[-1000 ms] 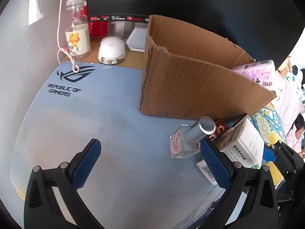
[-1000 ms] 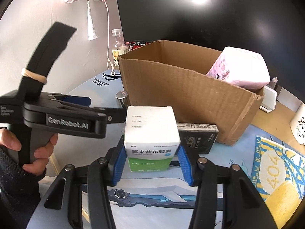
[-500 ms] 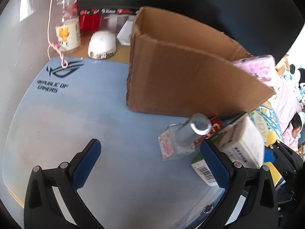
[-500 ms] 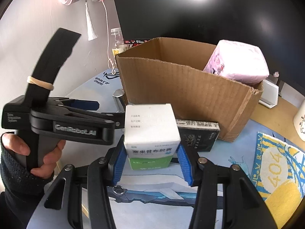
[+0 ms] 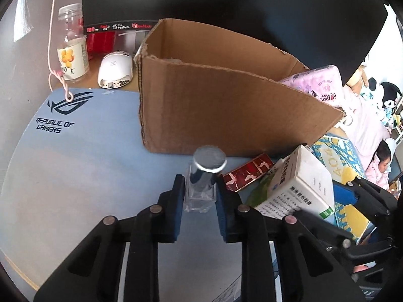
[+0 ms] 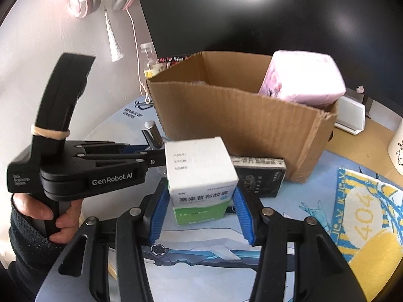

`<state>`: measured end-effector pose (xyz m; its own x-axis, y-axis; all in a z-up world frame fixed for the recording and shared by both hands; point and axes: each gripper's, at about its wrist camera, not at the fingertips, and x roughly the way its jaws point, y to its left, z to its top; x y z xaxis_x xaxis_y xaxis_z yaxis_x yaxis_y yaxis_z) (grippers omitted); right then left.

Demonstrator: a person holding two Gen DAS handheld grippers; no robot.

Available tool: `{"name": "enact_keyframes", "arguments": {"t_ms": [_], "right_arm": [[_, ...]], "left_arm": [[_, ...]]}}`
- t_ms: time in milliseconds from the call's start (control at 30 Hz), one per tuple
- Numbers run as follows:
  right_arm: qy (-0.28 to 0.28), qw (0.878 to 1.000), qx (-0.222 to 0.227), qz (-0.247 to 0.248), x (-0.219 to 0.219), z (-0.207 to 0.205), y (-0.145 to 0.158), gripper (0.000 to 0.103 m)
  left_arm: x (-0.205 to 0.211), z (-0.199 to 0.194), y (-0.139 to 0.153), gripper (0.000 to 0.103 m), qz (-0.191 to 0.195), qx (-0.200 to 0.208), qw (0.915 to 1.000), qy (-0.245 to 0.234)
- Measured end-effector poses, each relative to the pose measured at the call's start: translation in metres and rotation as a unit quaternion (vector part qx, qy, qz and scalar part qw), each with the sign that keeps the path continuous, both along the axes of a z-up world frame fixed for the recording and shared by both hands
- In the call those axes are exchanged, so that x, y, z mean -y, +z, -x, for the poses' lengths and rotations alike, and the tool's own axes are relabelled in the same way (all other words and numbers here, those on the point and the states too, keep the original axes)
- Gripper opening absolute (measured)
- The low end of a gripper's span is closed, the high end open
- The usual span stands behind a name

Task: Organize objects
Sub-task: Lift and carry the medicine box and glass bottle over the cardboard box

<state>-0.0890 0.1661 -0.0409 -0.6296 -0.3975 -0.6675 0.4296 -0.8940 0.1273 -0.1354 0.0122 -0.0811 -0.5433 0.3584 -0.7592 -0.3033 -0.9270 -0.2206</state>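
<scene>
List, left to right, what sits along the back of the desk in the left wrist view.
Clear bottle with the orange-flower label → white mouse → cardboard box → pink tissue pack showing at the box's far right end.

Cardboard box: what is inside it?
A pink soft pack sticks up from the cardboard box at its right end. The near wall hides the floor and anything lower.

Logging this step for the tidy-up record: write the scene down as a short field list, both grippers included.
left gripper: shut on glass bottle with silver cap, upright on blue desk mat
right gripper: shut on white medicine box
cardboard box: open, behind both items
inside box: pink tissue pack
beside box: red packet, black packet
</scene>
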Motion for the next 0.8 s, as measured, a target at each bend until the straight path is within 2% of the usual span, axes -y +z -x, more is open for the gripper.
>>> {"name": "enact_keyframes", "arguments": {"t_ms": [167, 433, 600, 800], "right_arm": [[-0.003, 1.000, -0.016, 0.006, -0.004, -0.003, 0.004, 0.051], [-0.016, 0.999, -0.029, 0.011, -0.008, -0.011, 0.015, 0.050], [-0.014, 0.998, -0.047, 0.025, -0.027, -0.022, 0.028, 0.050], [-0.015, 0.997, -0.062, 0.042, -0.042, -0.030, 0.042, 0.050]], "left_arm": [[0.004, -0.008, 0.003, 0.020, 0.003, -0.004, 0.9999, 0.013], [0.005, 0.002, 0.003, 0.020, 0.013, -0.010, 0.9995, 0.027], [0.005, 0.001, 0.001, 0.020, 0.024, -0.012, 0.9989, 0.039], [0.003, -0.010, 0.012, 0.020, 0.032, -0.031, 0.9978, 0.048]]}}
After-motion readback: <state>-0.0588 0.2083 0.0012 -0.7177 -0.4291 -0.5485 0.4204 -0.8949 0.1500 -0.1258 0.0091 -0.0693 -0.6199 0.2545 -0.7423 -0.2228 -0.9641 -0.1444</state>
